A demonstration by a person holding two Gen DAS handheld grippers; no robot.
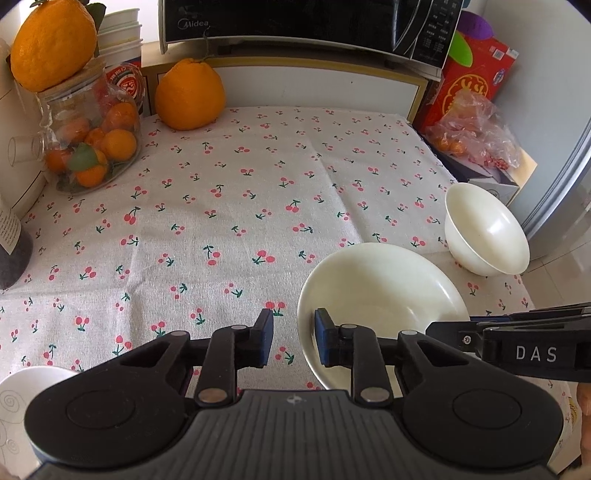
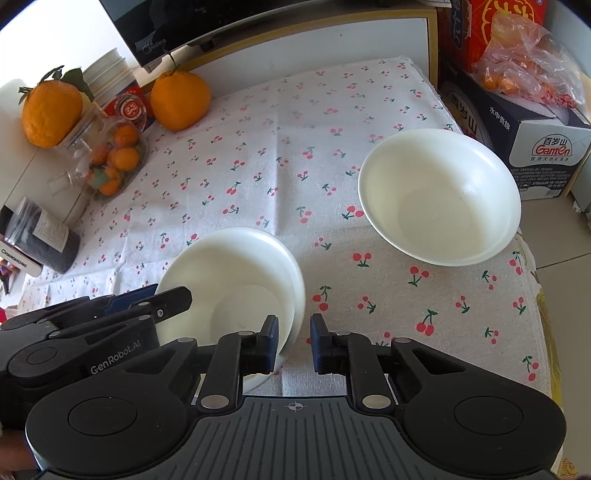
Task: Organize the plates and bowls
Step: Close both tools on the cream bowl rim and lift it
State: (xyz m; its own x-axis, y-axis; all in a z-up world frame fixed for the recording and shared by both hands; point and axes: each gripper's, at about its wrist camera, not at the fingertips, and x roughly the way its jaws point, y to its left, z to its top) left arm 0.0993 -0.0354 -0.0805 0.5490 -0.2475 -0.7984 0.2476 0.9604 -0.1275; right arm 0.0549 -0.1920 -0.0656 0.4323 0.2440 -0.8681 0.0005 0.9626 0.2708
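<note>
A shallow white plate (image 1: pixel 384 291) lies on the cherry-print tablecloth; it also shows in the right wrist view (image 2: pixel 236 273). My left gripper (image 1: pixel 293 341) is open, its fingers straddling the plate's left rim. My right gripper (image 2: pixel 293 343) is open, its fingers straddling the plate's right rim. A deeper white bowl (image 2: pixel 439 195) stands farther right near the table edge; it also shows in the left wrist view (image 1: pixel 485 232). A patterned white bowl rim (image 1: pixel 22 391) shows at the lower left.
A glass jar of small oranges (image 1: pixel 92 144) with a large orange (image 1: pixel 51 40) on top stands at the back left. Another large orange (image 1: pixel 190 94), a microwave (image 1: pixel 306 26), boxes (image 2: pixel 524 129) and a bag of fruit (image 2: pixel 528 55) line the back and right.
</note>
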